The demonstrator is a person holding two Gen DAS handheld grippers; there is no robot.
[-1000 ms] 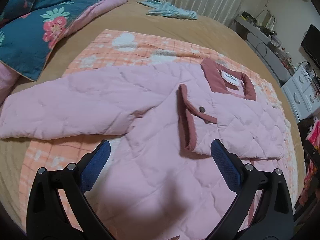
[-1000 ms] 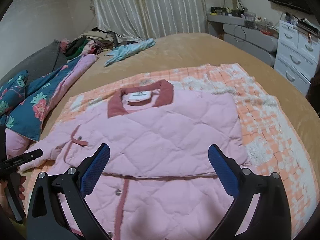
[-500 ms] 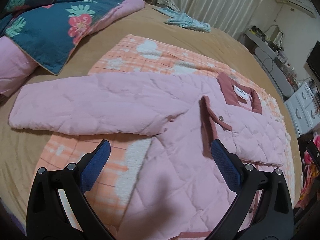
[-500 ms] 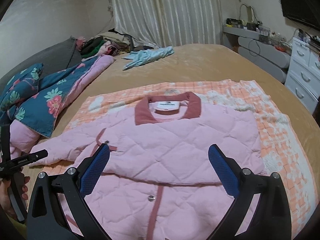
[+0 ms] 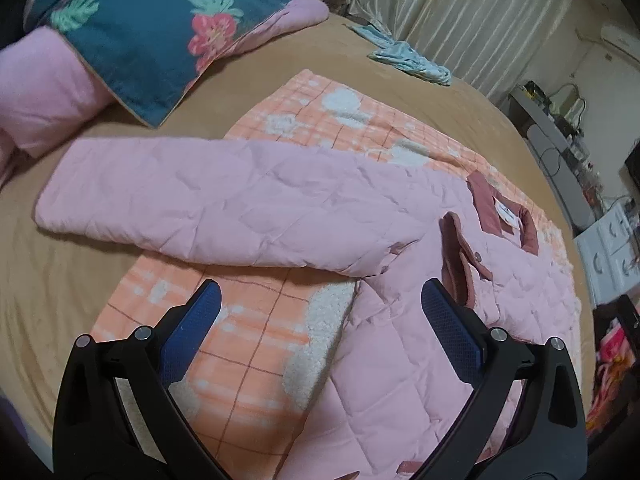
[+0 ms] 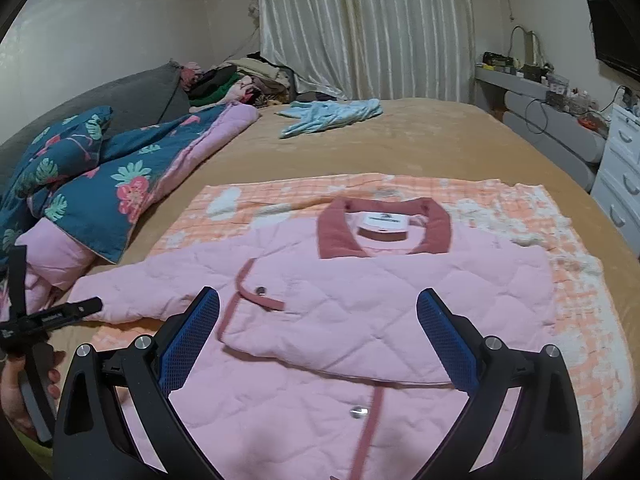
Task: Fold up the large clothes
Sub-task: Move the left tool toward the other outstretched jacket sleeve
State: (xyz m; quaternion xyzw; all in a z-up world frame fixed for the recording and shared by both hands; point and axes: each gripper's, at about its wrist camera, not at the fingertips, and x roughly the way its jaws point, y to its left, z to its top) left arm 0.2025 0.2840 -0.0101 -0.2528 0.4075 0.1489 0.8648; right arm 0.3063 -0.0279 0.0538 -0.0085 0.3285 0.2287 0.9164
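Here, the quilted pink jacket [image 6: 360, 300] lies half-folded on the tan bed [image 6: 420, 140]; left gripper [image 5: 320, 316] and right gripper [image 6: 318, 320] hover, jaws wide, empty.

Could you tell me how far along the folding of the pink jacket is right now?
Done: one side of the pink jacket already lies folded across its front. In hand: nothing; left gripper and right gripper hover with open jaws. Left: the outstretched sleeve and further folds.

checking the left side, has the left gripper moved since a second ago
Yes. In the left wrist view the left gripper sat over the pink jacket body; now it hangs toward the outstretched sleeve, with the orange checked blanket below.
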